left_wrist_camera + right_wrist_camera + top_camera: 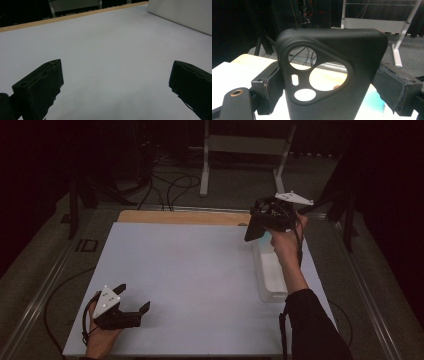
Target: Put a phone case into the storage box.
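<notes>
We hold the black phone case (332,75) clamped by its sides in the right claw (260,227), raised over the far end of the clear bin (272,275), while our left claw (132,305) rests wide open and empty on the desk (200,280), out of the way.

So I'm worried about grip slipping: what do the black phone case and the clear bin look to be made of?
The phone case looks like matte soft plastic or silicone: dull, even sheen, rounded moulded cutouts, though I can't tell which. The bin looks like translucent, slightly frosted plastic, its walls letting light through. The right tongs clamp the case's sides.
</notes>
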`<action>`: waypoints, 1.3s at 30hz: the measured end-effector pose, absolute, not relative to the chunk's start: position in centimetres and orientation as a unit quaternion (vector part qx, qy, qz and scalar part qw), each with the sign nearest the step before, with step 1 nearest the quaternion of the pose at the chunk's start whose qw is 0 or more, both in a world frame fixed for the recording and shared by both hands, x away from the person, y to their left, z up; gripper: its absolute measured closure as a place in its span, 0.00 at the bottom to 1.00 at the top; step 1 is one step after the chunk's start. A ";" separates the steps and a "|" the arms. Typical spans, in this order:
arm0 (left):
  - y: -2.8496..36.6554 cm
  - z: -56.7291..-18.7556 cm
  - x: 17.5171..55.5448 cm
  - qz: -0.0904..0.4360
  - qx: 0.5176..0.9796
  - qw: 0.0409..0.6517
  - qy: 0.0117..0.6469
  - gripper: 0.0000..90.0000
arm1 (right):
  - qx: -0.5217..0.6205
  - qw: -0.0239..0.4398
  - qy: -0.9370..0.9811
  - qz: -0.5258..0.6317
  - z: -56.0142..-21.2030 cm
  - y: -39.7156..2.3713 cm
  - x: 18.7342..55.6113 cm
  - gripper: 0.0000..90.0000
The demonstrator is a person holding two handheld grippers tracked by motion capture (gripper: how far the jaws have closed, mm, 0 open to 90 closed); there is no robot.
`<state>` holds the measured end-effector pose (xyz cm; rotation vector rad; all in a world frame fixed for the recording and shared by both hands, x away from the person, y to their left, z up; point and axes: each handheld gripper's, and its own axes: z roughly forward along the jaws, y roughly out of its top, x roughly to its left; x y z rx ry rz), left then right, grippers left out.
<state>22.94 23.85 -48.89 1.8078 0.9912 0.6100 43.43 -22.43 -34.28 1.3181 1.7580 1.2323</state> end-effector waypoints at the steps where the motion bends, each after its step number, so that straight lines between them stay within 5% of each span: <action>1: 23.8 -48.9 22.9 0.249 0.739 0.476 0.406 0.00 | 0.500 0.307 0.663 0.464 -34.3 -22.6 43.5 0.16; 39: 23.8 -48.9 22.9 0.249 0.740 0.476 0.405 0.00 | 0.554 0.342 0.642 0.405 -36.0 -25.5 45.2 0.16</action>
